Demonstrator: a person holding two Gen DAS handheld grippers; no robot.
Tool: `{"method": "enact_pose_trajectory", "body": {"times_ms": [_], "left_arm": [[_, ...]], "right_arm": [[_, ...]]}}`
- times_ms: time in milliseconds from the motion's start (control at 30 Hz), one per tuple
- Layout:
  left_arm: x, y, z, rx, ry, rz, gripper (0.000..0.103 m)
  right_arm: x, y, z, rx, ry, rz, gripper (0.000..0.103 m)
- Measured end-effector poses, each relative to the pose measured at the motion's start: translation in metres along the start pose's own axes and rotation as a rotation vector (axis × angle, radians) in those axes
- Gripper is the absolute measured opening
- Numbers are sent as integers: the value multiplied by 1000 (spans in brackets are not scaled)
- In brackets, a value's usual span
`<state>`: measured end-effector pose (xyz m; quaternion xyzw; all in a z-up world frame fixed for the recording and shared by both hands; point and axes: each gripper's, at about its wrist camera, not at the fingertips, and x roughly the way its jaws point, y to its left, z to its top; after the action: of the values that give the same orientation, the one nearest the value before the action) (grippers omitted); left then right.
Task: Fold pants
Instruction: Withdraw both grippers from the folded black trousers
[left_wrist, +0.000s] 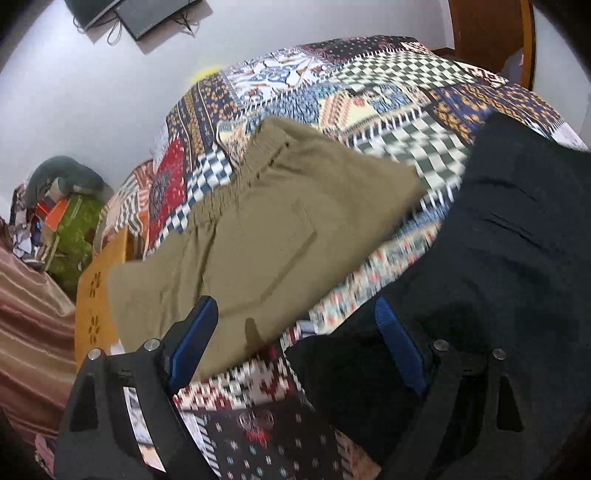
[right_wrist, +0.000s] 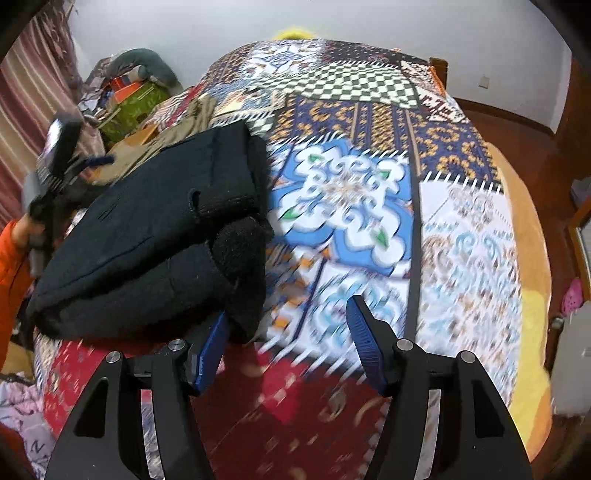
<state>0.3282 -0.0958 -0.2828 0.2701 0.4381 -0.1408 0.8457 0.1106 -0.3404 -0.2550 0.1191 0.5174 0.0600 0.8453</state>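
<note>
**Two pairs of folded pants on a patchwork bed, both grippers spread above them**

Seen from the left wrist camera, the left gripper (left_wrist: 295, 332) hangs with its jaws spread wide and nothing between them. One blue pad sits in front of the khaki pants (left_wrist: 258, 229), the other in front of the black pants (left_wrist: 509, 240). The khaki pants lie folded in the middle of the frame, the black pants at the right, with a strip of the patchwork bedspread (left_wrist: 388, 92) showing between them. This view alone shows two dark flat panels (left_wrist: 147, 14) on the white wall at the upper left.

From the right wrist camera, the right gripper (right_wrist: 288, 343) has its jaws apart, gripping nothing. Its left pad is at the near edge of the black pants (right_wrist: 147, 229), which fill the left half as a thick folded bundle; whether it touches them I cannot tell. Only a sliver of the khaki pants (right_wrist: 177, 125) peeks out behind. This view alone shows the other gripper (right_wrist: 88, 162) from outside, blurred, at the far left, held above an orange sleeve (right_wrist: 14, 266), and the wooden floor (right_wrist: 517, 122) at the right.

Both views show a cluttered pile (left_wrist: 66, 218) beside striped curtains (left_wrist: 29, 325).
</note>
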Motion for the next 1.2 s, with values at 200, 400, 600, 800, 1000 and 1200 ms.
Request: {"method": "enact_pose_trajectory", "body": {"times_ms": [200,400,600,800,1000,1200], "left_arm": [[-20,4,-32,-135,26,-86,86],[-58,-11,-58,-194,9,-121,83],[-98,-39,-82,-185,-10,-189,83],[-124,-37,-90,-206,-24,-161,83],[-158,-18,-73,-238,-113,-97,83],[-162,-26,-32,-267,-183,-168,83]], "right_arm": [[2,-24,26,79,-41,5,59],[-31,-29,26,79,-115,-35,59],[-61,-28,11,81,-152,-57,59],[-75,-13,1,64,-163,-37,59],[-83,18,-3,-5,-175,9,59],[-77,53,7,-79,-207,61,59]]}}
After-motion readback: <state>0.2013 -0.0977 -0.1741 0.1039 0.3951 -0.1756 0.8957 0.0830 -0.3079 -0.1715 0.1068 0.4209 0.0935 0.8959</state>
